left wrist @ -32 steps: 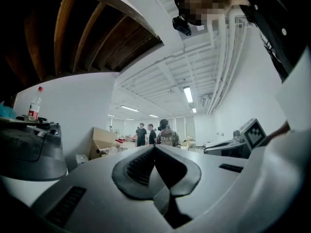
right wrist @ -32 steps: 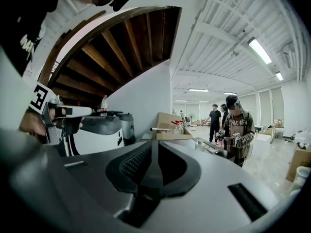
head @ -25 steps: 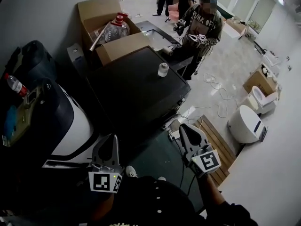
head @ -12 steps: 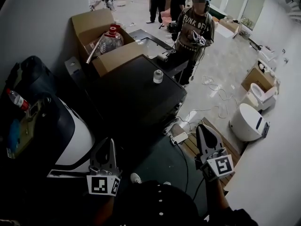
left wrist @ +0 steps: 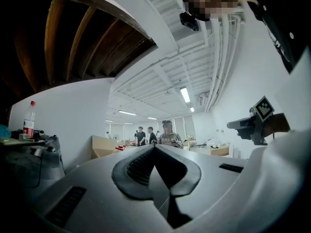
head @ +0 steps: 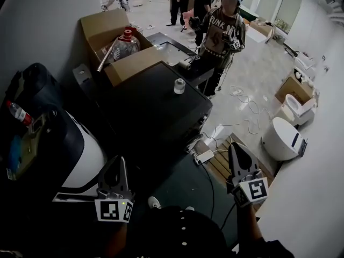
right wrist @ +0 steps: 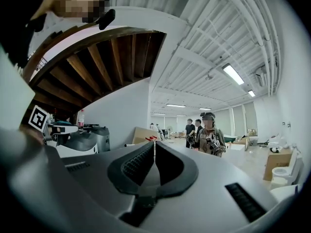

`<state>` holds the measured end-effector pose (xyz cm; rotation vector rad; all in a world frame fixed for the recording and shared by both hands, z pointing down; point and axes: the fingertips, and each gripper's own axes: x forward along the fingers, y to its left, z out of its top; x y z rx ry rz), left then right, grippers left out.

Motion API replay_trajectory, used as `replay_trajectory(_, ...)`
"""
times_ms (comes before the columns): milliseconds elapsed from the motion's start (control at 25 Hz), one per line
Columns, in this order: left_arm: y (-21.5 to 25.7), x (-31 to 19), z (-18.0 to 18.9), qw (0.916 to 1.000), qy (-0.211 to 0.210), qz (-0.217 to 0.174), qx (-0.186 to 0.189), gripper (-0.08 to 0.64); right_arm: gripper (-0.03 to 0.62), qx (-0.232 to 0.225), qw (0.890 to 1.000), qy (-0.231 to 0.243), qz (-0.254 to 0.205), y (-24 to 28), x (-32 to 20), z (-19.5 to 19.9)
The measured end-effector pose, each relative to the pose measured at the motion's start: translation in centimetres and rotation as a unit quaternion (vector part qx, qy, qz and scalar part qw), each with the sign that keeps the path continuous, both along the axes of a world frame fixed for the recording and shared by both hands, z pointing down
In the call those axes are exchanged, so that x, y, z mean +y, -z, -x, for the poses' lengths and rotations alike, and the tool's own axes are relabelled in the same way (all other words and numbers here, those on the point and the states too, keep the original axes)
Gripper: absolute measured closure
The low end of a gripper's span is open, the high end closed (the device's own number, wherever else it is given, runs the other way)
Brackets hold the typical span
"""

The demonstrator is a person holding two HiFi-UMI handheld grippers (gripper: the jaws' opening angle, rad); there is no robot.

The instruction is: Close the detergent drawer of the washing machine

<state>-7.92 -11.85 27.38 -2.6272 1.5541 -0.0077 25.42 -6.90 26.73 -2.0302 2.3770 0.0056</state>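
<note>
At the left of the head view stands a white and black rounded machine [head: 86, 152]; I cannot make out a detergent drawer on it. My left gripper [head: 119, 160] hangs just to the right of its white side, shut and empty, pointing level. In the left gripper view its pads [left wrist: 138, 166] meet at the tip, and the left gripper [left wrist: 155, 146] holds nothing. My right gripper [head: 235, 146] is held out over the floor at the right, away from the machine, also shut and empty. The right gripper view shows the right gripper [right wrist: 154, 143] with its jaws together.
A black cabinet [head: 156, 109] with a small white jar [head: 179, 86] fills the middle. Behind it is a cardboard box [head: 115, 36] with a big water jug [head: 128, 43]. A person [head: 221, 34] stands beyond. Cables and a power strip [head: 205, 156], wooden slats [head: 226, 168] and a white toilet [head: 282, 140] lie on the right.
My right gripper has swung to the right, away from the cabinet. The left gripper has hardly shifted. Both stay shut.
</note>
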Motion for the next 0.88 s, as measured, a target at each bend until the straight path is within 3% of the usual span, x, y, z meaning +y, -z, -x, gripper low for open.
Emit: replay_trajectory(880,0.2,0.5,0.6,0.9999,0.011,-0.003,0.002,0.545,0.558,0.006,1.0,0.014,0.002,-0.2,-0.9,1.7)
